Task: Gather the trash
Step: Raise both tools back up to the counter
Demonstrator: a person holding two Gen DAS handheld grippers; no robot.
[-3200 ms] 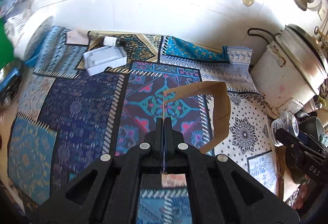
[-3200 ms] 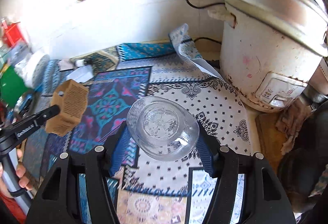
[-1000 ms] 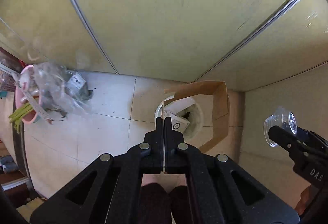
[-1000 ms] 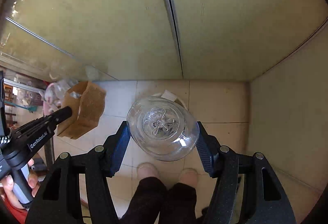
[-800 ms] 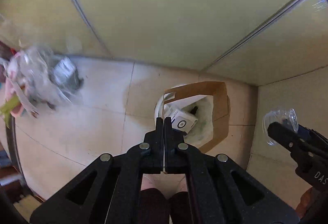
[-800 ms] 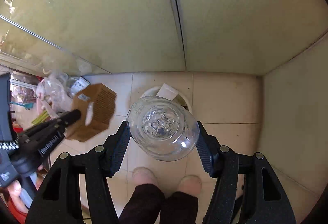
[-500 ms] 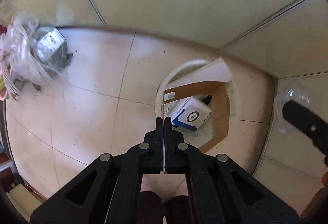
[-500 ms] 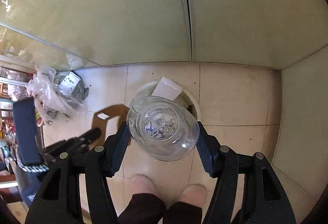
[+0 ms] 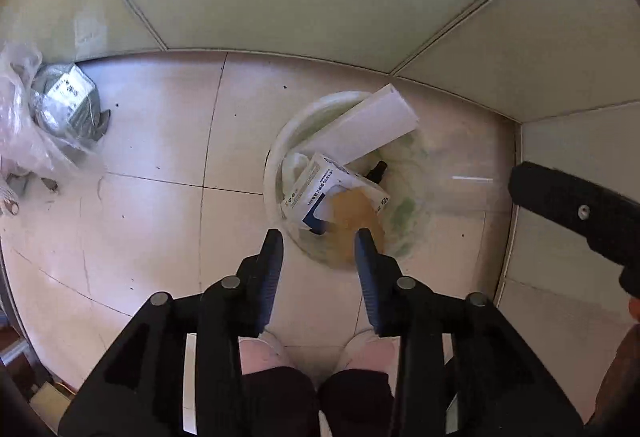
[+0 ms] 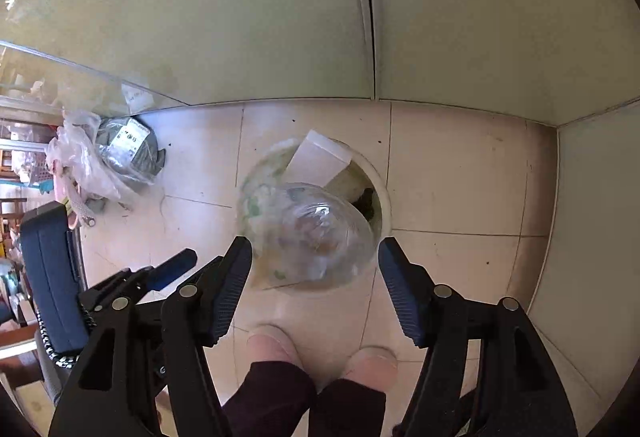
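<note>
A round white trash bin (image 9: 272, 165) stands on the tiled floor below both grippers. Inside it lie a white-and-blue box (image 9: 316, 185) and a flat white box (image 9: 372, 125). My left gripper (image 9: 318, 237) points straight down over the bin; its jaws are opening, and a blurred brown cardboard piece (image 9: 354, 217) falls free of them into the bin. My right gripper (image 10: 315, 249) is opening too. The clear plastic container (image 10: 320, 233) is blurred between its fingers, free of the pads, over the bin (image 10: 380, 197). The left gripper (image 10: 172, 269) shows at lower left.
A clear plastic bag with a grey package (image 9: 60, 109) lies on the floor to the left, also in the right wrist view (image 10: 120, 153). Pale green cabinet panels close the back and right. A person's feet (image 10: 320, 349) stand just before the bin.
Both grippers came down closer to the bin. The left jaws went from shut to open and the cardboard dropped out. The right jaws widened and the clear container slipped down.
</note>
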